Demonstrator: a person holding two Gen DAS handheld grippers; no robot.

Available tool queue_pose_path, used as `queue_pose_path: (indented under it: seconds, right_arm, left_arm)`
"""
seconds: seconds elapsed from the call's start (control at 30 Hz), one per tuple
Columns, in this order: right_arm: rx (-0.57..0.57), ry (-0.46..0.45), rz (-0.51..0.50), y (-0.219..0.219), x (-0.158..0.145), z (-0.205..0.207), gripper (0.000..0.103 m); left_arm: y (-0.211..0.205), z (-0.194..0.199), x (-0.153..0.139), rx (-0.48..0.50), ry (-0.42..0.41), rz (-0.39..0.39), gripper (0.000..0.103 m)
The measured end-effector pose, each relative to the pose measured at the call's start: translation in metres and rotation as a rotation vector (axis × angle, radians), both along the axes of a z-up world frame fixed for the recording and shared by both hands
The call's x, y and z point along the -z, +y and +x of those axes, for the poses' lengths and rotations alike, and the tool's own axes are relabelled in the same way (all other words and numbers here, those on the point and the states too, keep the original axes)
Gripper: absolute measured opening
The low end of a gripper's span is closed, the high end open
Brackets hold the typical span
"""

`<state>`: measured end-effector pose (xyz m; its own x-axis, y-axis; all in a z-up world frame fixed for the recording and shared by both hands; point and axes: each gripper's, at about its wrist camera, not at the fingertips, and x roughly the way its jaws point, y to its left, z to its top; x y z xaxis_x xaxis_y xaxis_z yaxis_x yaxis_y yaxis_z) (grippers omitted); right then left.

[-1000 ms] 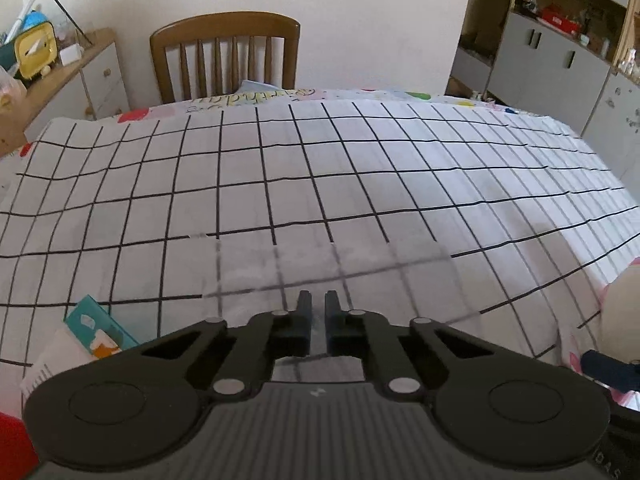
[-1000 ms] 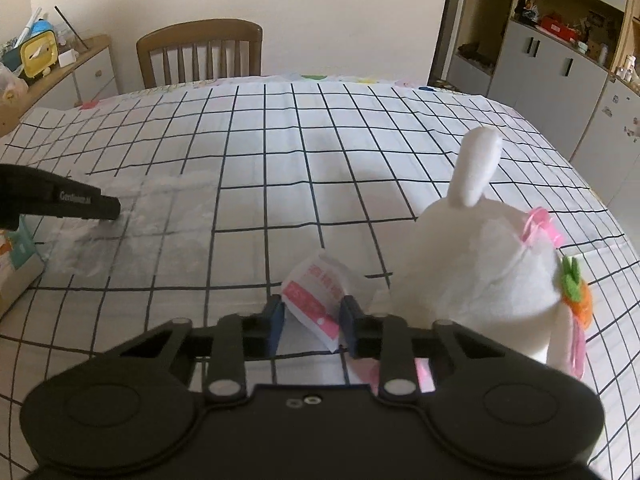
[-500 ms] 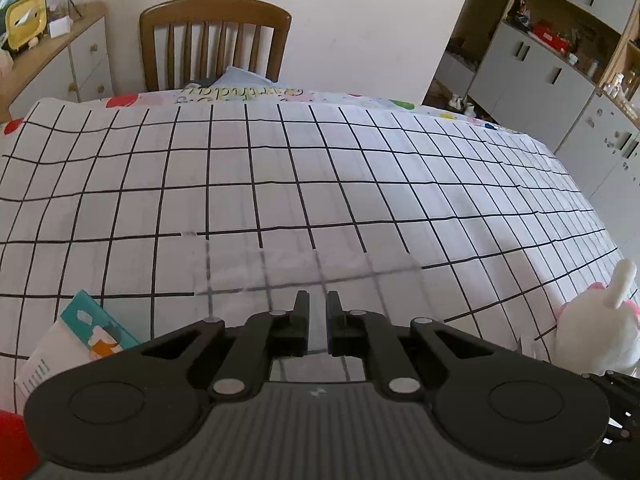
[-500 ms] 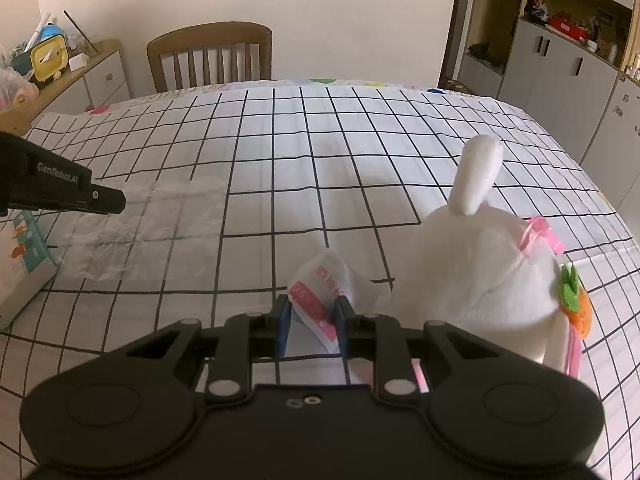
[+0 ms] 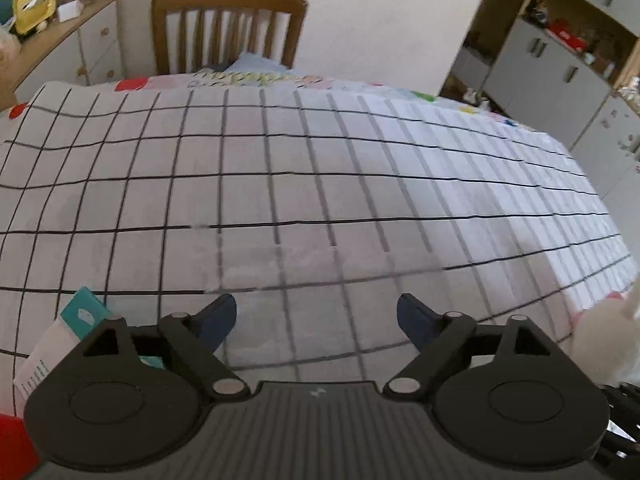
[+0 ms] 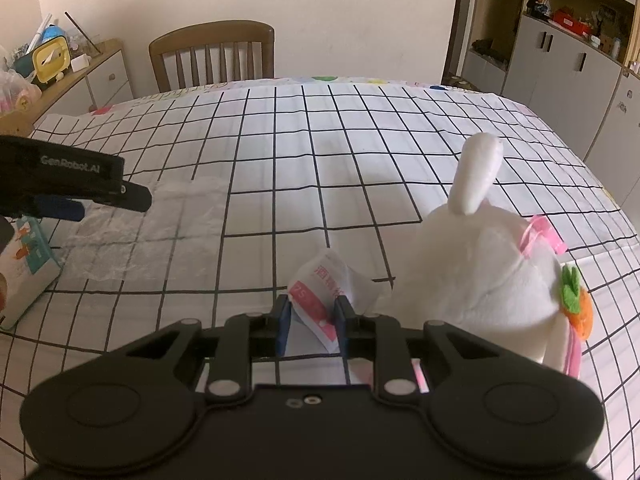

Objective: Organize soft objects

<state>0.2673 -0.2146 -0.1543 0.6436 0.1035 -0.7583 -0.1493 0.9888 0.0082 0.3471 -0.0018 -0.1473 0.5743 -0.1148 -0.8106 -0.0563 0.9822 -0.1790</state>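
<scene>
The left gripper (image 5: pixel 316 320) gapes wide over the clear sheet (image 6: pixel 160 232), while the right gripper (image 6: pixel 310 320) pinches a pink-and-white packet (image 6: pixel 324 292) touching the plush rabbit (image 6: pixel 480 272).

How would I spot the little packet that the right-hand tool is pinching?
Find the table under the checked cloth, then the white plush rabbit near its right edge. Just left of the rabbit, the right gripper pinches a small crinkled packet. It alone is white with a red band of print; the wipe further left is sheer and flat.

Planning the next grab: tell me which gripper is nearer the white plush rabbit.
Right. The right gripper, shut on a wipe packet, sits just beside the white plush rabbit. The left gripper is open across the table, over the wet wipe sheet.
</scene>
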Motion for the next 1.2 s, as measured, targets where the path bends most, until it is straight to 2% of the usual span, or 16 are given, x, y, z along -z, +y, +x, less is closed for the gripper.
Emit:
queue_pose_path:
  seconds: [0.17,0.4,0.53,0.6,0.63,0.67,0.73,0.8,0.83,1.0,1.2]
  right_arm:
    - [0.0,0.003,0.006,-0.001,0.0,0.001,0.022]
    - [-0.002,0.006,0.005,0.0,0.001,0.002,0.022]
    - [-0.006,0.006,0.003,0.0,0.001,0.002,0.023]
    - [-0.008,0.006,0.003,0.0,0.001,0.002,0.023]
    - [-0.009,0.007,0.002,0.0,0.001,0.001,0.023]
    - [-0.009,0.006,0.002,0.0,0.001,0.001,0.023]
    - [-0.011,0.006,0.0,0.0,0.002,0.0,0.023]
    - [-0.011,0.005,-0.003,0.001,0.002,0.0,0.023]
    - [-0.011,0.006,-0.003,0.001,0.002,0.0,0.023]
    - [-0.012,0.007,0.006,-0.001,0.002,0.001,0.023]
    - [-0.01,0.006,0.021,-0.004,0.002,0.0,0.022]
  left_arm:
    - [0.001,0.009,0.007,0.003,0.018,0.059,0.097]
    - [-0.017,0.011,0.013,0.051,0.012,0.16,0.097]
    - [-0.028,0.006,0.013,0.071,-0.008,0.158,0.096]
    - [-0.035,0.003,0.014,0.094,-0.03,0.183,0.088]
    - [-0.038,0.0,0.013,0.105,-0.048,0.197,0.072]
    - [-0.04,-0.001,0.011,0.112,-0.065,0.193,0.052]
    - [-0.045,-0.001,0.008,0.135,-0.074,0.18,0.031]
    - [-0.049,-0.001,0.008,0.158,-0.079,0.176,0.021]
    - [-0.05,-0.002,0.008,0.163,-0.082,0.173,0.007]
    - [-0.039,-0.006,0.001,0.152,-0.097,0.092,0.004]
    - [-0.021,-0.011,-0.018,0.154,-0.092,0.045,0.004]
